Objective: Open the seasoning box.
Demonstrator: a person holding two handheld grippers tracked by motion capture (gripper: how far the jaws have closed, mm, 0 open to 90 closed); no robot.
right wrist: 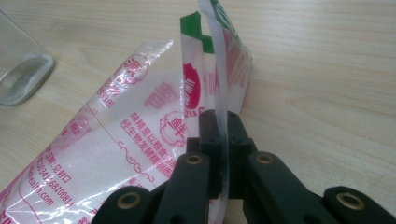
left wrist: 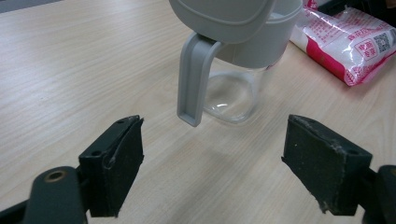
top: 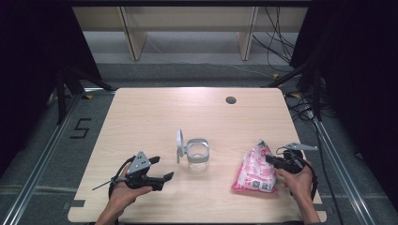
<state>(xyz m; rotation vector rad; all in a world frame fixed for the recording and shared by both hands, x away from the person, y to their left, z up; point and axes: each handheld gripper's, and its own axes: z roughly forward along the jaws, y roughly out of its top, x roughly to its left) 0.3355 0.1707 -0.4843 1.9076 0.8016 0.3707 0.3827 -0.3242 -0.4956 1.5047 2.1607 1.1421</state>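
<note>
Lower left of the high view: left gripper (top: 162, 168), black with a grey three-cornered plate on top, held in the person's left hand (top: 123, 194). Its 2 jaws stand wide apart with nothing between them, pointing right toward the jar. In the left gripper view the 2 black pads (left wrist: 116, 165) sit at the bottom corners of the frame, bare wood between them.

Centre of the high view: clear glass jar with a grey plastic collar and hinged grey lid (top: 197, 153), upright on the light wooden table (top: 155, 112). The lid stands open, tipped up at the jar's left side. In the left gripper view the jar (left wrist: 236, 88) sits at upper centre, its grey latch loop hanging down in front.

Right of centre in the high view: pink-and-white printed plastic pouch (top: 256, 169), lying on the table, near the jar but apart from it.

Lower right: right gripper (top: 272, 159), held in the right hand (top: 296, 180). Its jaws are closed tight, pinching a clear edge of the pouch (right wrist: 140, 149), as seen in the right gripper view; the pouch's green-trimmed top lifts above the jaws.
</note>
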